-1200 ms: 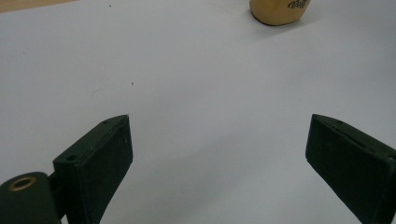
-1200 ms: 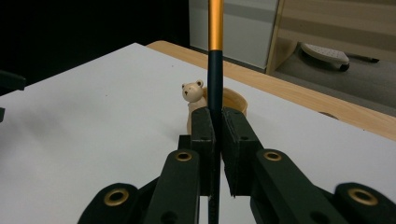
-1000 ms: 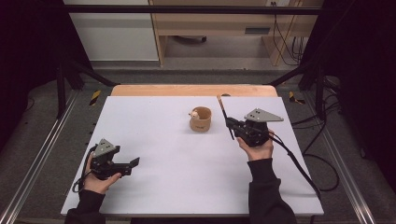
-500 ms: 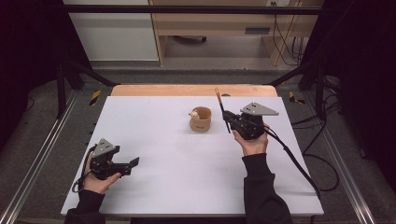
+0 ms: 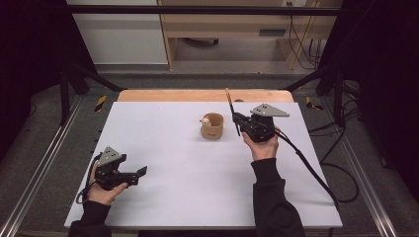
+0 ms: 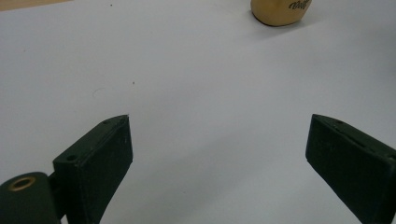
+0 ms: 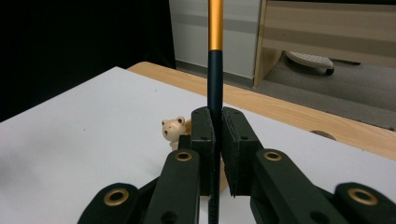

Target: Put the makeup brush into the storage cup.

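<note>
A small tan cup (image 5: 212, 128) with a bear figure (image 7: 173, 129) on its rim stands on the white table (image 5: 197, 168), back of centre. Just right of the cup, my right gripper (image 5: 237, 120) is shut on a thin black stick with an orange upper end (image 7: 215, 56), held upright and raised off the table. My left gripper (image 5: 142, 171) rests near the front left of the table, its jaws wide open with nothing between them; the cup's base (image 6: 279, 11) shows far ahead of it in the left gripper view.
A wooden strip (image 5: 197, 95) runs along the table's far edge. Beyond it stand a wooden desk (image 5: 237, 29) and a white cabinet (image 5: 118, 34). Cables (image 5: 316, 168) trail off the right side. Metal rails flank the table.
My right gripper has lifted and moved away from me with the stick, ending beside the cup. The left gripper has stayed still.
</note>
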Demonstrator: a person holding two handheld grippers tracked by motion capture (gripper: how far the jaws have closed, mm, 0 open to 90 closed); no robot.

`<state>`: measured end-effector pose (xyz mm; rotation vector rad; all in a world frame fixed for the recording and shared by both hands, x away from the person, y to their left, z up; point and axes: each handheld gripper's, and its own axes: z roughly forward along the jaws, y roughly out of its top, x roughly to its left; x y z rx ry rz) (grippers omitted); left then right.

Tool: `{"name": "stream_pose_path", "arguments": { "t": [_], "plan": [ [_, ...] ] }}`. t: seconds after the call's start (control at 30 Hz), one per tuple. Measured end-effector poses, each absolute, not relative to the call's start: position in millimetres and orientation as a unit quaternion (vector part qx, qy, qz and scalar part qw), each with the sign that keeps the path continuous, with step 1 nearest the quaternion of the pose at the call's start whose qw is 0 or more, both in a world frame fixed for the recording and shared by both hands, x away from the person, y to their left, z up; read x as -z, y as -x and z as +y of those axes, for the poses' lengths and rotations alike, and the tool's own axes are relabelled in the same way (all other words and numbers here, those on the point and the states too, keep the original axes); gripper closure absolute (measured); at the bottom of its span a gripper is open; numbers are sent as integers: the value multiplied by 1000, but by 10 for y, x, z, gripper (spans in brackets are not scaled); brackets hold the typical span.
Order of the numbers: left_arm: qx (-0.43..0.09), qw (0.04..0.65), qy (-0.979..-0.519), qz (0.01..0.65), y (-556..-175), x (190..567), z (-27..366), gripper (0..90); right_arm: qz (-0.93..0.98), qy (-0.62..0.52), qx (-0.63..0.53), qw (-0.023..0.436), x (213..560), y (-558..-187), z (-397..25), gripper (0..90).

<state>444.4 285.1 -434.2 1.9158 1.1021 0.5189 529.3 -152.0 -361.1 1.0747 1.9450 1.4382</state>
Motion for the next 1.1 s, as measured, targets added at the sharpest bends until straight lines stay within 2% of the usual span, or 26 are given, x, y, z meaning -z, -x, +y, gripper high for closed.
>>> {"name": "stream_pose_path", "arguments": {
  "t": [1.1],
  "plan": [
    [-207,426,-763,440,-4438,4331,2862,69,687,-412,-543,251,3609,-5614,-1230,836]
  ]
}}
